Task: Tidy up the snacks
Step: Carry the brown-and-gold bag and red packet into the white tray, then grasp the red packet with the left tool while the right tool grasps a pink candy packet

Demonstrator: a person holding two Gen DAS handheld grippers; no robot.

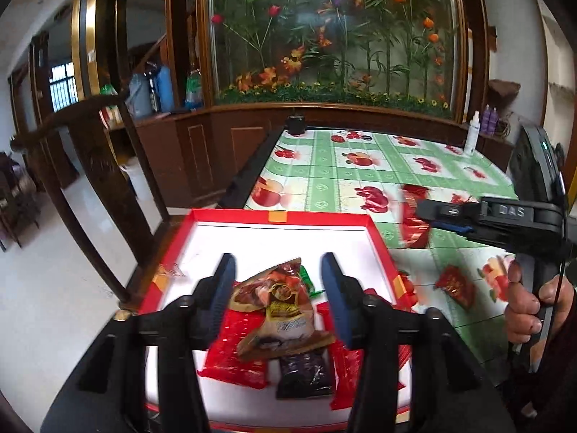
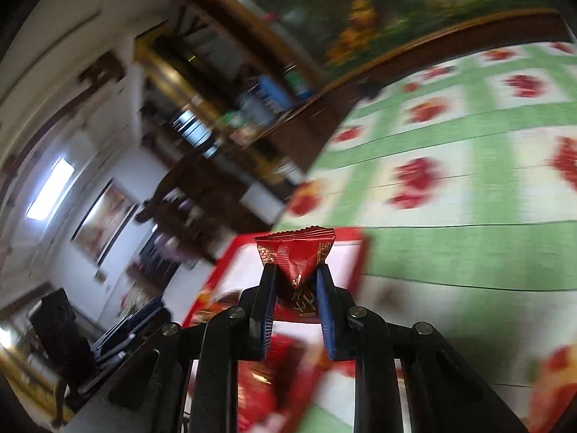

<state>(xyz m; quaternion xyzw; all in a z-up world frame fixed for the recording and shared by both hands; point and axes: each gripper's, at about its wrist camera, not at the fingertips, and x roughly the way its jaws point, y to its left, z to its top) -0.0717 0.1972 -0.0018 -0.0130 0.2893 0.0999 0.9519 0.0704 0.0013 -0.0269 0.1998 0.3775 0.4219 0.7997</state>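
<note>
**Right jaws held a red packet; left jaws wide over the box**

The right wrist view was badly blurred by motion, so the surface [image 2: 450, 195] w/ its green-and-fruit cloth and the room behind were only smears. What stayed sharp was the right gripper [image 2: 296, 281]: its jaws were narrow and pinched a red snack packet [image 2: 296, 252], which stood up between them w/ the crimped edge on top. The print on the packet could not be read. Behind it showed the corner of the red box [image 2: 355, 249], partly cut off by the gripper frame.

In the left wrist view the left gripper [image 1: 279, 281] hung above the box w/ jaws wide apart and nothing between the pads. Below lay a brown triangular packet [image 1: 277, 310] on top of red packets [image 1: 234, 353] and a dark packet [image 1: 304, 375]; the gripper frame hid part of them. One more red packet [image 1: 456, 285] lay on the cloth, just beside the box on the right. A spray bottle [image 1: 473, 133] stood at the far edge of the surface, and a wooden chair [image 1: 90, 166] stood on the left, near the box.
</note>
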